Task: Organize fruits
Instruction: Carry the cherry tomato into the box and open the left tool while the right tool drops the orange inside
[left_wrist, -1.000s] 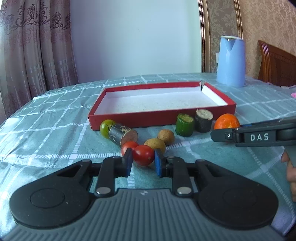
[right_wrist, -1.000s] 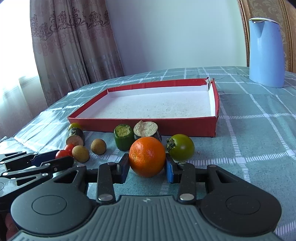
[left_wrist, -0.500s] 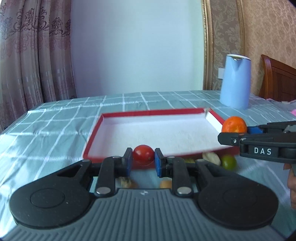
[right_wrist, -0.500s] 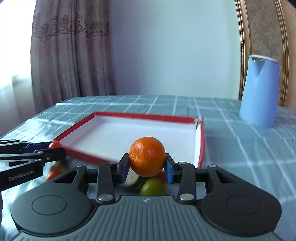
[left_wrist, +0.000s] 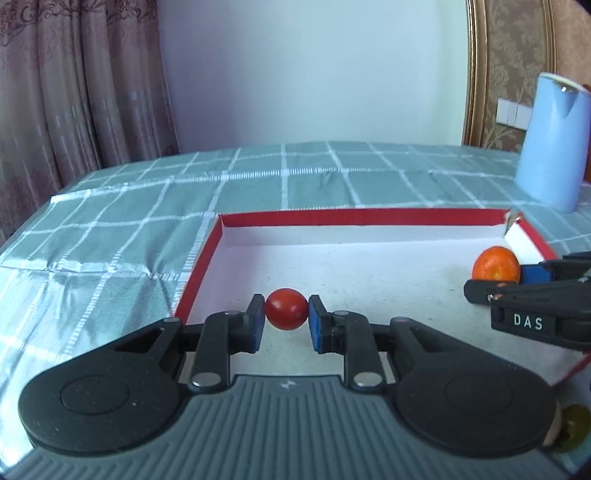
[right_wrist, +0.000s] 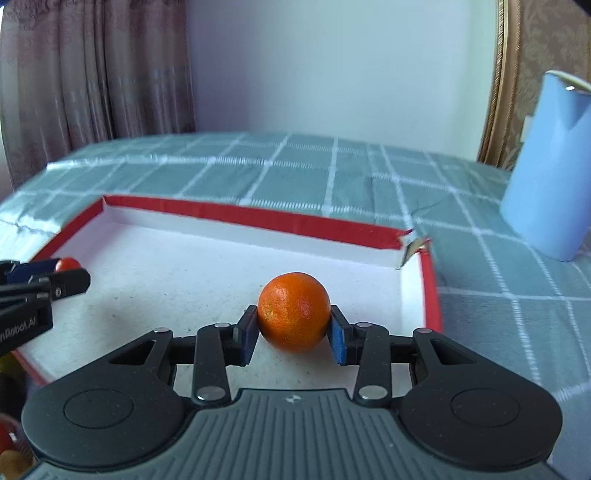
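My left gripper (left_wrist: 287, 319) is shut on a small red tomato (left_wrist: 286, 309) and holds it over the near left part of the red-rimmed white tray (left_wrist: 362, 216). My right gripper (right_wrist: 293, 334) is shut on an orange (right_wrist: 293, 311) and holds it over the right part of the same tray (right_wrist: 258, 216). The orange (left_wrist: 495, 263) and right gripper also show at the right of the left wrist view. The tomato (right_wrist: 68, 264) and left gripper show at the left of the right wrist view. The tray floor is bare.
A light blue kettle (left_wrist: 554, 142) (right_wrist: 550, 166) stands on the checked green tablecloth (left_wrist: 110, 236) behind and right of the tray. A green fruit (left_wrist: 574, 428) lies low at the right, outside the tray. Curtains hang at the far left.
Both grippers have lifted their fruit off the cloth and moved forward over the tray. The loose produce in front of the tray has dropped out of view.
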